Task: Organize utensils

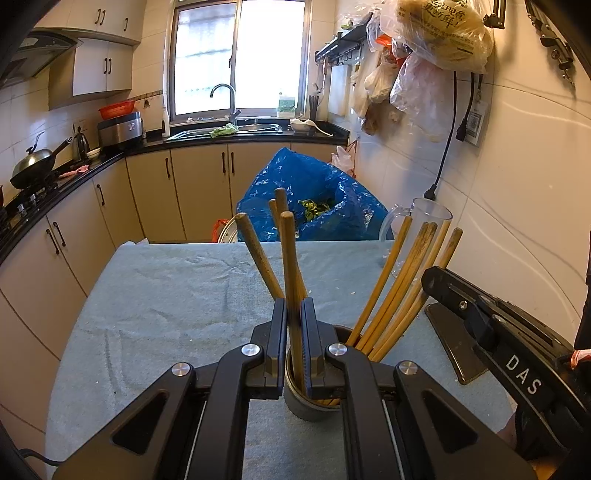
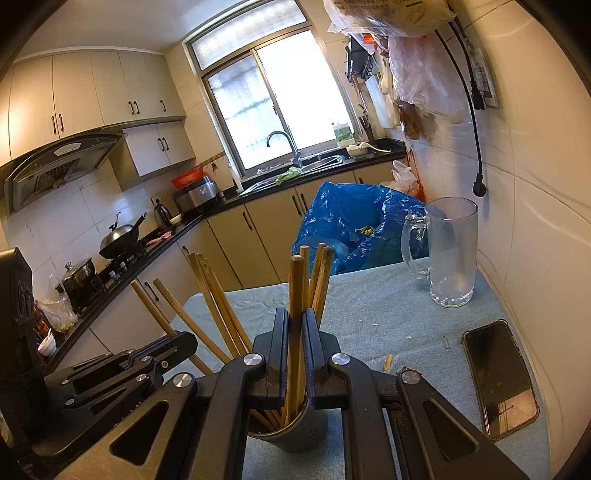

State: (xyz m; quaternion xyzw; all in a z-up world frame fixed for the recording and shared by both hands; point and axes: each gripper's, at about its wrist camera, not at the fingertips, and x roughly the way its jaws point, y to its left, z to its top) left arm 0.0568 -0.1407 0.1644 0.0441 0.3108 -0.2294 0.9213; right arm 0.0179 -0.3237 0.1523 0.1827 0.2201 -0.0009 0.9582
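A: Chopsticks [image 1: 402,280] first. How many stand in the holder [image 1: 306,402]?

B: From the left wrist view, four dark wooden ones lean up in the middle and four paler ones fan out to the right, so eight that I can count. They all sit in one grey cylindrical holder on the table [image 1: 177,295], which is covered with a pale blue cloth.

A: And the grippers?

B: Two. The left gripper [image 1: 294,332] is clamped tight on one dark chopstick [image 1: 290,266], right above the holder's rim. The right gripper [image 2: 295,347] is likewise pinched shut on a chopstick [image 2: 296,295] standing in the same holder [image 2: 295,432].

A: Other things on the table?

B: One clear glass mug [image 2: 448,251] with a handle at the far right corner, one black phone [image 2: 500,376] lying flat near the wall, and one paper clip [image 2: 447,343] beside it. One blue plastic bag [image 2: 343,221] stands behind the table.

A: Any writing?

B: "DAS" in white letters on the side of the right gripper, seen from the left wrist. The yellow bag [image 1: 443,33] hanging on the wall carries printed Chinese characters, too warped for me to read.
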